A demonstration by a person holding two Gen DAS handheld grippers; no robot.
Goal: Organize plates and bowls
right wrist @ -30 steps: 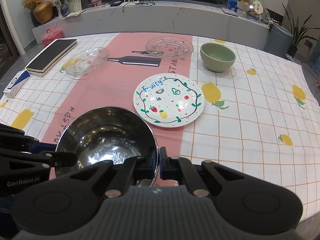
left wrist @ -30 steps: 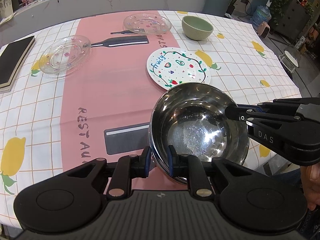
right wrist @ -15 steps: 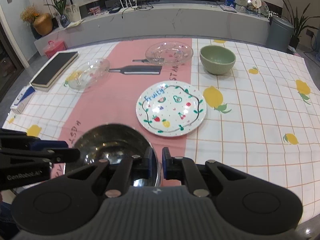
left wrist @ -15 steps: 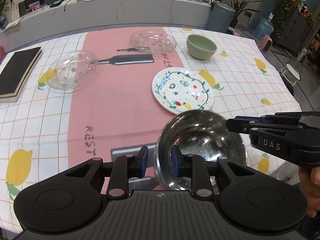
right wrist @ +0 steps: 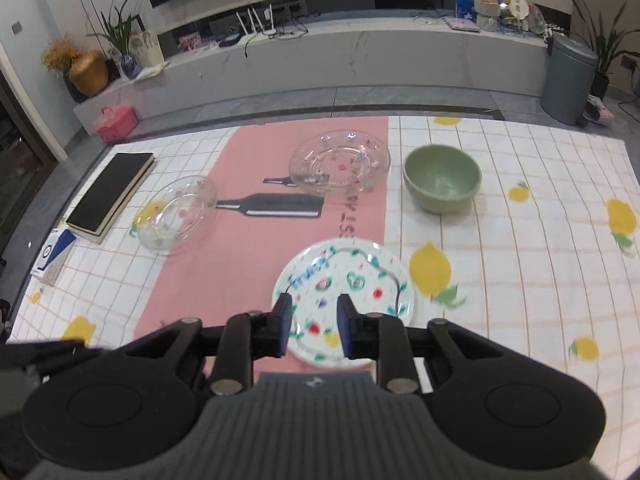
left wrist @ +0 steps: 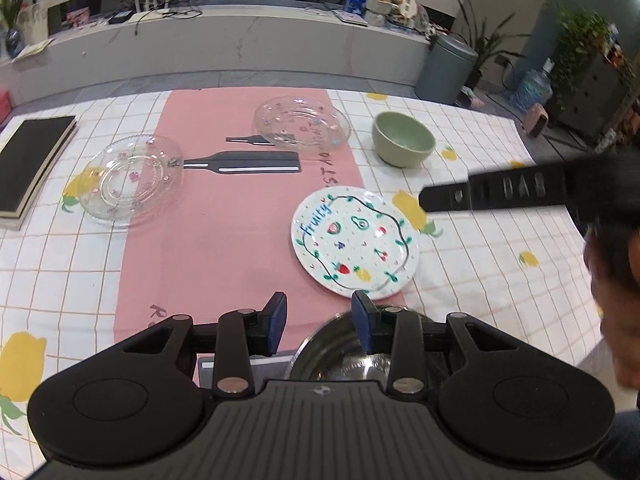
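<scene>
Steel bowl lay set down at near table edge, left gripper and right gripper both just opening, released, empty; next likely: right claw to fruit plate, lifting by rim.

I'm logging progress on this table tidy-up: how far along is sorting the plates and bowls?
Early. The shiny steel bowl sits at the near edge, released: both claws, left and right, have just been opening, empty. Nothing is stacked: the white fruit-patterned plate, two clear glass plates and the green ceramic bowl lie apart.
</scene>
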